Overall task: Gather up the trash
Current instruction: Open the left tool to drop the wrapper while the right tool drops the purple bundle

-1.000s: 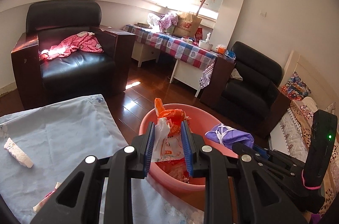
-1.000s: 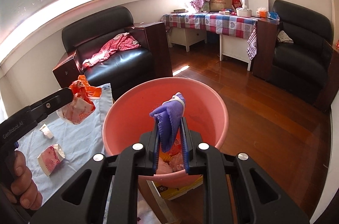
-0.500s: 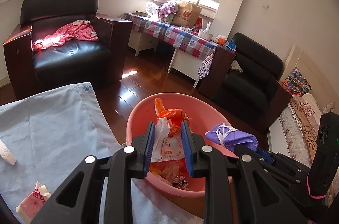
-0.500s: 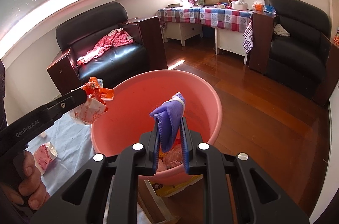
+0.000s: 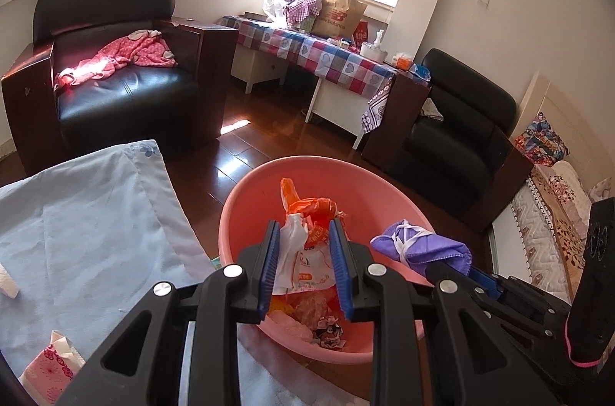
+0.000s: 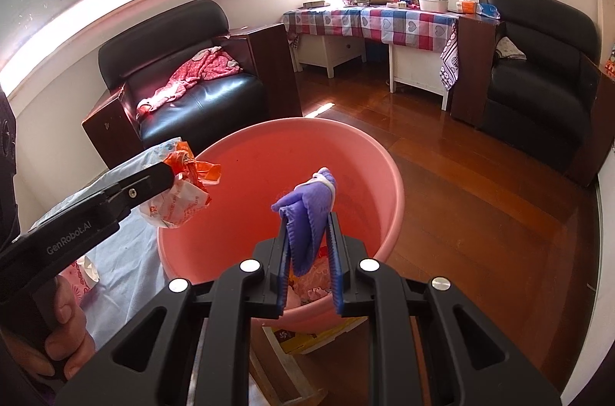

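At the far left, on the pale blue cloth [image 5: 88,233], a pink-and-white paper scrap [image 5: 52,365] lies near the lower edge, and a white scrap [image 5: 7,285] sits at the frame's border beside it. Next along, my left gripper [image 5: 303,264] is clamped on a crumpled orange-and-white wrapper [image 5: 307,252], which sticks up between the blue pads [image 5: 269,264]; in the right wrist view the same wrapper [image 6: 180,191] hangs over the left rim of the pink basin [image 6: 369,175]. That basin [image 5: 246,214] stands just beside the cloth's edge, with crumpled wrappers and bits of paper already lying in its bottom. Further right, my right gripper [image 6: 309,260] is clenched on a folded purple mask [image 6: 307,210] with white straps, holding it above the basin's inside; seen from the left wrist, the mask [image 5: 423,244] juts out over the basin's right rim. Beyond it, dark wooden floor [image 6: 480,214] stretches away to a black armchair [image 6: 546,79].
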`<state>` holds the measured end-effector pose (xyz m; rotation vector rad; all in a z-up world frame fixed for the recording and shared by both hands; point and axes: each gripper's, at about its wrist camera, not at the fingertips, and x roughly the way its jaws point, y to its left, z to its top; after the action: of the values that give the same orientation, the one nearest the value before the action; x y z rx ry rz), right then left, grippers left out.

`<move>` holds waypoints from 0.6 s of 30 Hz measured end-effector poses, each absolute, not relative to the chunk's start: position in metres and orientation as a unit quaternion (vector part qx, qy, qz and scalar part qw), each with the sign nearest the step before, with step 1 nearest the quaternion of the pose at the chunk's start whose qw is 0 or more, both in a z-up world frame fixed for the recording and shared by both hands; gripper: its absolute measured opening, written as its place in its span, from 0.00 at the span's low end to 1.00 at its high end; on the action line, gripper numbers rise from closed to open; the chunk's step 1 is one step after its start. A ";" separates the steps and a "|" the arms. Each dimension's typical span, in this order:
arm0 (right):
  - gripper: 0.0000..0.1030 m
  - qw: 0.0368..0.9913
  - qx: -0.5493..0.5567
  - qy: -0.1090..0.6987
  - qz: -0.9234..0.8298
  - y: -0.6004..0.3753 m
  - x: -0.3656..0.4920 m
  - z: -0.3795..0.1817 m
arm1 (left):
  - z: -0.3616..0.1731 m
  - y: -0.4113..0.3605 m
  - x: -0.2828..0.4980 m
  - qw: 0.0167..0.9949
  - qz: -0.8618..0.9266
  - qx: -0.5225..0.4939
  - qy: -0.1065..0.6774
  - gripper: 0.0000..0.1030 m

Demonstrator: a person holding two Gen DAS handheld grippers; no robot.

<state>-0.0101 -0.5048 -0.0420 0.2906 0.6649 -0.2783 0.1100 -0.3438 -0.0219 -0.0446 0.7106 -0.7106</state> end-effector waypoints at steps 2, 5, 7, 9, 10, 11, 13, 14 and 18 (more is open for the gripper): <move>0.17 0.925 0.143 0.325 -0.136 -0.505 -0.010 -0.042 | -0.023 -0.345 0.110 0.875 -0.341 -0.021 0.342 0.25; 0.17 0.924 0.144 0.326 -0.136 -0.506 -0.010 -0.045 | -0.025 -0.347 0.111 0.873 -0.342 -0.019 0.346 0.26; 0.17 0.924 0.145 0.327 -0.136 -0.506 -0.010 -0.046 | -0.026 -0.348 0.111 0.873 -0.342 -0.018 0.347 0.28; 0.17 0.924 0.145 0.328 -0.135 -0.507 -0.010 -0.047 | -0.026 -0.348 0.110 0.874 -0.340 -0.015 0.348 0.30; 0.17 0.924 0.146 0.328 -0.134 -0.507 -0.010 -0.048 | -0.027 -0.348 0.110 0.875 -0.338 -0.015 0.346 0.31; 0.17 0.924 0.146 0.328 -0.134 -0.507 -0.010 -0.047 | -0.027 -0.348 0.109 0.876 -0.337 -0.014 0.346 0.32; 0.17 0.924 0.145 0.329 -0.133 -0.507 -0.009 -0.047 | -0.027 -0.348 0.109 0.877 -0.333 -0.014 0.345 0.40; 0.17 0.924 0.145 0.329 -0.132 -0.507 -0.010 -0.047 | -0.027 -0.348 0.108 0.878 -0.332 -0.015 0.345 0.42; 0.17 0.924 0.145 0.329 -0.132 -0.506 -0.010 -0.048 | -0.027 -0.346 0.108 0.878 -0.330 -0.017 0.347 0.46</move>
<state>-0.0099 -0.5064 -0.0477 0.2982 0.6760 -0.2713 0.1078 -0.3460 -0.0268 -0.0353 0.7232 -0.6878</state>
